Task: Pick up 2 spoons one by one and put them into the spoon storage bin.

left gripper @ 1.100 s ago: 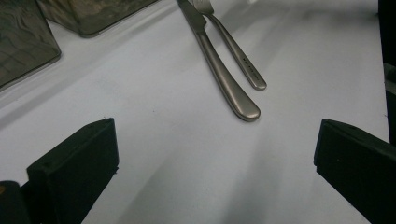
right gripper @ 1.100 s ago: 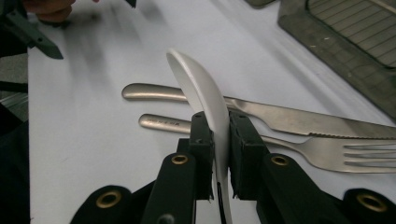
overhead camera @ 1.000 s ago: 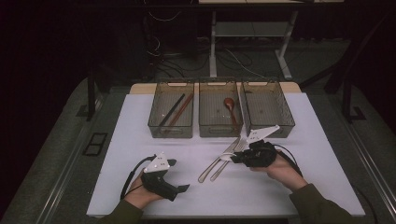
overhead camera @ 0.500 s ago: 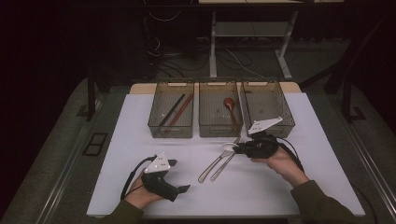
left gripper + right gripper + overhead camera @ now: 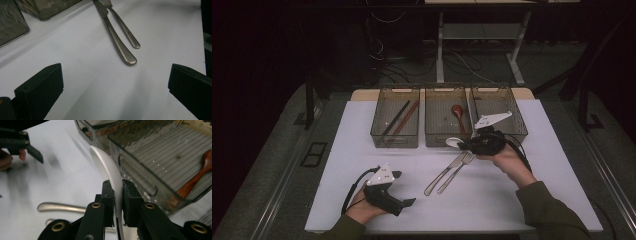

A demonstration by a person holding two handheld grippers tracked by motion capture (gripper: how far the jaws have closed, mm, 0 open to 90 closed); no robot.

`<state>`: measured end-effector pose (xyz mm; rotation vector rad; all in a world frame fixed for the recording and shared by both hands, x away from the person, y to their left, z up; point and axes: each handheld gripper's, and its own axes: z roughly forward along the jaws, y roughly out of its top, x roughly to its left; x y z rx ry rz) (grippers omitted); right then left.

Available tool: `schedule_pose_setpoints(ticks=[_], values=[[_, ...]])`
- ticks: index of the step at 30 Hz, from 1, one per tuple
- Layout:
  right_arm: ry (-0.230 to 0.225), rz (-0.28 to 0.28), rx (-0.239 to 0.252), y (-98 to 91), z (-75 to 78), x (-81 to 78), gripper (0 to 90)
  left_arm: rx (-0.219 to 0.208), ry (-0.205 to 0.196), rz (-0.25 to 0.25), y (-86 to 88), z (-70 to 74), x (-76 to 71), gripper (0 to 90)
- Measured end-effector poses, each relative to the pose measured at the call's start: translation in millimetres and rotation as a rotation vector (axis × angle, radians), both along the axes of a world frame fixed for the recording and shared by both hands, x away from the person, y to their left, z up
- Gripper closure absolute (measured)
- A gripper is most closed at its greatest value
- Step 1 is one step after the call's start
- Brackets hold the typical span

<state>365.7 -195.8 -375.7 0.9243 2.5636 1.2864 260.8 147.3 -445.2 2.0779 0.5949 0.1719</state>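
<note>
My right gripper [image 5: 466,145] [image 5: 116,195] is shut on a white spoon [image 5: 107,170] [image 5: 454,142], held on edge just in front of the middle tray [image 5: 447,141]. A wooden spoon [image 5: 458,113] [image 5: 195,180] lies in that tray. A steel knife [image 5: 444,173] [image 5: 115,37] and fork [image 5: 457,172] [image 5: 123,26] lie side by side on the white mat. My left gripper [image 5: 404,190] [image 5: 115,92] rests low at the front left with its jaws wide apart and nothing between them, the knife's handle end just beyond.
Three clear trays stand in a row at the back of the mat [image 5: 362,165]: the left tray [image 5: 395,139] holds dark chopsticks [image 5: 396,119], and the right tray [image 5: 512,134] sits behind my right hand. A table frame [image 5: 440,45] stands beyond the far edge.
My right gripper has lifted the white spoon off the mat and carried it back toward the middle tray. The left gripper, knife and fork have stayed put.
</note>
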Motion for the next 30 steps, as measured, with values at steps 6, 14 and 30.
schedule_pose_setpoints(ticks=[6,14,30], values=[[-0.017,-0.028,-0.003,7.1,10.1,19.1,80.4,-0.007,0.0,0.001,-0.1,0.0,-0.1,0.0],[-0.031,-0.071,0.004,14.0,22.1,47.2,80.4,-0.007,0.001,-0.001,0.0,0.0,0.0,0.0],[0.038,-0.116,-0.064,48.3,4.8,100.3,79.8,-0.009,-0.005,-0.006,1.2,0.7,-0.3,0.0]])
